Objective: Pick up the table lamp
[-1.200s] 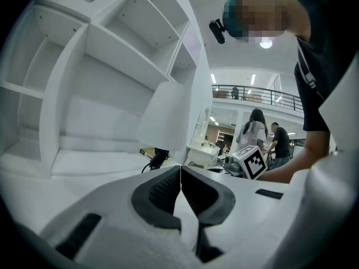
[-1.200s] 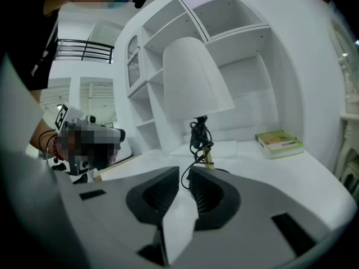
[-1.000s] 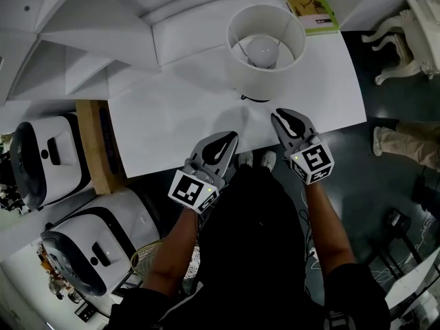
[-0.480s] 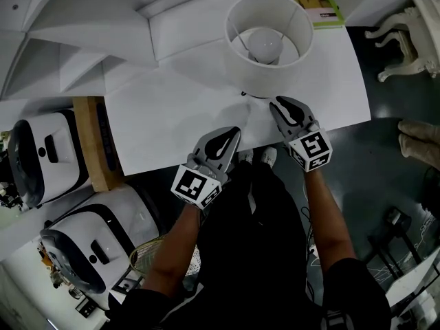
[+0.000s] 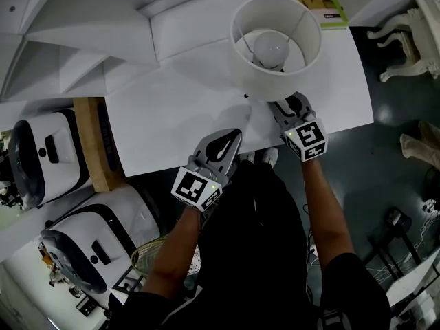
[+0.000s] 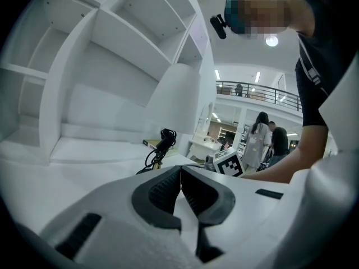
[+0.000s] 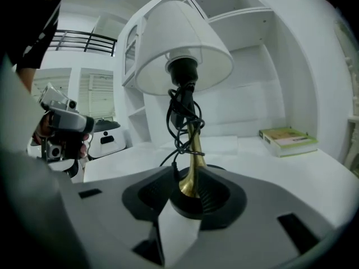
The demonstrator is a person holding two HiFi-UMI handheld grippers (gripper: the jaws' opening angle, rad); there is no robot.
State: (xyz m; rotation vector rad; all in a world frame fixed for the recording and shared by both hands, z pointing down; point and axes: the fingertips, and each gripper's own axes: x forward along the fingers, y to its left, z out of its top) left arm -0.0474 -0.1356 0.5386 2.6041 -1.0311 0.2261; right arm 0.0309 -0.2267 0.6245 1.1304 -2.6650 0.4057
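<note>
While the jaws of the right gripper, half open and just widening, flank the brass stem of the table lamp, centring it before closing seems wise.

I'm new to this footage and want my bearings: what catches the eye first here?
A table lamp with a white drum shade and a brass stem, black cord wound round it, stands toward the far side of the white table. The right gripper sits at its base; its jaws have just been opening, with the stem's foot between them, ungripped. The left gripper rests shut at the near edge.
</note>
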